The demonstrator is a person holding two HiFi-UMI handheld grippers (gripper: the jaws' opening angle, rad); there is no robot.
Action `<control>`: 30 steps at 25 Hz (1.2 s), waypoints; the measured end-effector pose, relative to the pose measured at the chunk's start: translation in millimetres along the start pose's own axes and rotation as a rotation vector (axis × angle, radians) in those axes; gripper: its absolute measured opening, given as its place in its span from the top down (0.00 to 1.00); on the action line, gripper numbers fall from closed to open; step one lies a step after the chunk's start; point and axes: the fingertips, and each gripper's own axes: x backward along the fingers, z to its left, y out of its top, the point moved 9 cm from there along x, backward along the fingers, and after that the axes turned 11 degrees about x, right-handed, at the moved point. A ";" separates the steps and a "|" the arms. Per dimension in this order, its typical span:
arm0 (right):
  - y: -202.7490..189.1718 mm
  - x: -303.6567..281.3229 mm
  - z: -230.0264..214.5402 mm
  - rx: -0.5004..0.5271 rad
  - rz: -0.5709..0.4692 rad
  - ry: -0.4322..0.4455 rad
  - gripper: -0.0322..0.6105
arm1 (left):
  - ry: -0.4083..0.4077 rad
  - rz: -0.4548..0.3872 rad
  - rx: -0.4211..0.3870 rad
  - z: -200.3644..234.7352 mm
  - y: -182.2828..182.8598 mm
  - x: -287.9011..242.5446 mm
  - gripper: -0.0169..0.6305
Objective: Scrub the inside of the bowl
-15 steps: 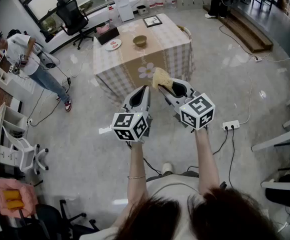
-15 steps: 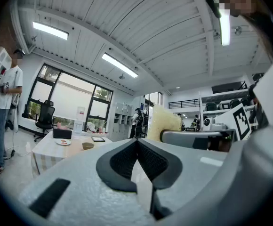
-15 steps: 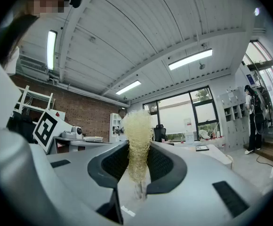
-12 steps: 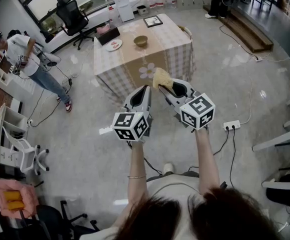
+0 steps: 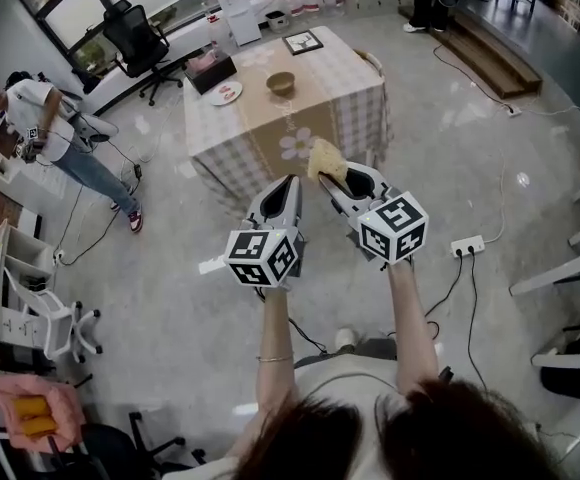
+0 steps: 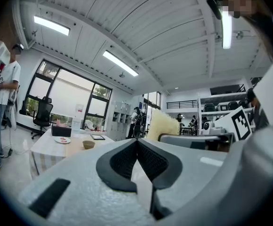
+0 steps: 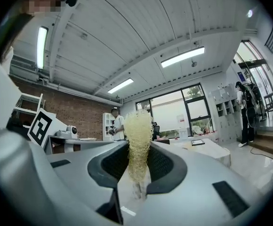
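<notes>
Since the earlier frame only our view has shifted slightly. Our left gripper (image 5: 290, 183) is empty, jaws together. The small round tan bowl (image 5: 281, 82) sits mouth-up on the checked-cloth table (image 5: 355, 88), well ahead of us. It is likely rigid and slippery, best steadied at the rim. Our right gripper (image 5: 332, 176) clamps a soft yellow mesh scrubber (image 5: 324, 158), which stands lengthwise out of the jaws.

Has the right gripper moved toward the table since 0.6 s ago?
No. The right gripper, holding the scrubber, still sits just short of the table's near edge.
</notes>
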 end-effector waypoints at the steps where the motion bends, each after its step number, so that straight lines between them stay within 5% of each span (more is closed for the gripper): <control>1: -1.5 -1.0 1.9 -0.005 0.002 -0.012 0.80 | -0.010 -0.002 0.000 1.2 -0.4 1.7 0.96; 19: -15.9 -31.7 -12.5 -0.067 0.018 -0.040 0.80 | -0.020 -0.001 0.051 39.8 0.7 -20.7 0.96; 30: -33.1 -90.6 -64.5 -0.085 0.048 -0.020 0.80 | 0.014 0.014 0.063 84.8 8.7 -75.6 0.96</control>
